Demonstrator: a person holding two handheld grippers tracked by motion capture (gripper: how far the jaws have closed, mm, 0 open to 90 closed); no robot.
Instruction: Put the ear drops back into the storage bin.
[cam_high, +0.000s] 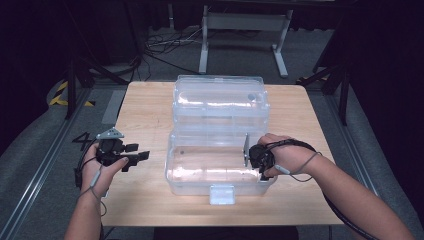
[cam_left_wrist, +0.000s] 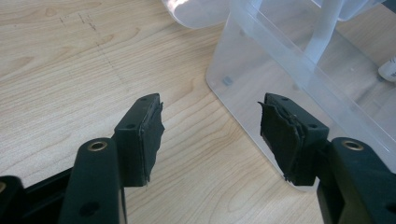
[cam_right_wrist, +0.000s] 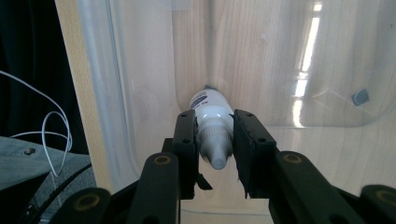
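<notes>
The left gripper (cam_high: 142, 156) hung over the desk (cam_high: 145, 120), just left of the clear box (cam_high: 220, 185), with its jaws wide apart and nothing between them. The box sat open in the middle of the desk. Inside its right end, the right gripper (cam_right_wrist: 215, 154) was clamped on a small white bottle (cam_right_wrist: 212, 121).

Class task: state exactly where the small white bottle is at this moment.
In the right gripper view, the small white bottle sits clamped between the right gripper jaws, inside the clear plastic box near its right end wall.
</notes>
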